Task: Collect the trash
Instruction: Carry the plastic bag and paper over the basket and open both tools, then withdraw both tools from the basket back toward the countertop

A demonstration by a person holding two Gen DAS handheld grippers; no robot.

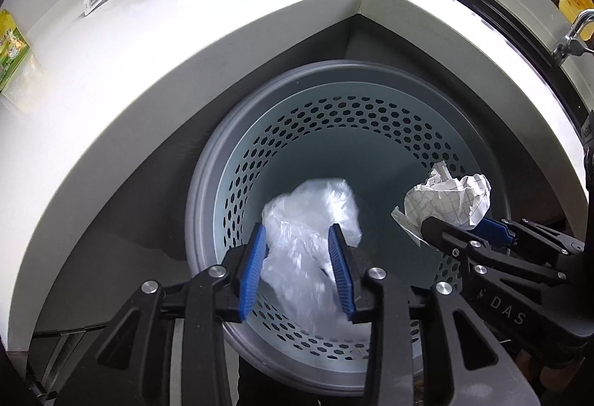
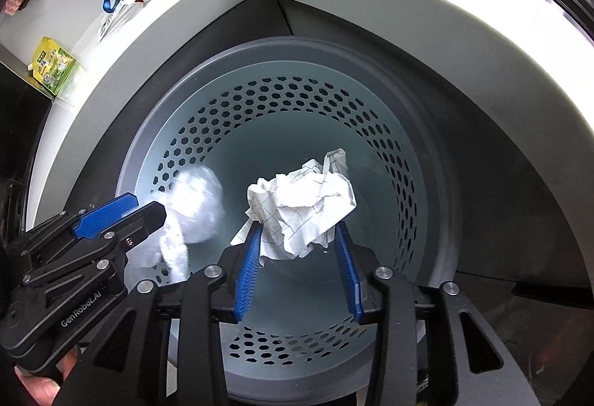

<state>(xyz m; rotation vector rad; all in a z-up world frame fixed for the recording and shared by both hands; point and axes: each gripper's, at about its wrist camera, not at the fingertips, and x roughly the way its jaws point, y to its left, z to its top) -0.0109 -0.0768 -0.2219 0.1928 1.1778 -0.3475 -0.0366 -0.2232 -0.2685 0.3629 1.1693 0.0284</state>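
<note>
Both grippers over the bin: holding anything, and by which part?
Left gripper: jaws wide apart, the blurred clear plastic bag looks released. Right gripper: crumpled grid paper sits between the jaws at its lower edge; contact cannot be told.

Crumpled clear plastic bag [image 1: 308, 220], translucent and blurred, over the left half of the mouth of a round pale-blue perforated waste bin [image 1: 334, 116] below the white counter's corner; crumpled white paper with thin grid lines [image 2: 302, 203] over the bin's right half, both above the bin floor.
</note>
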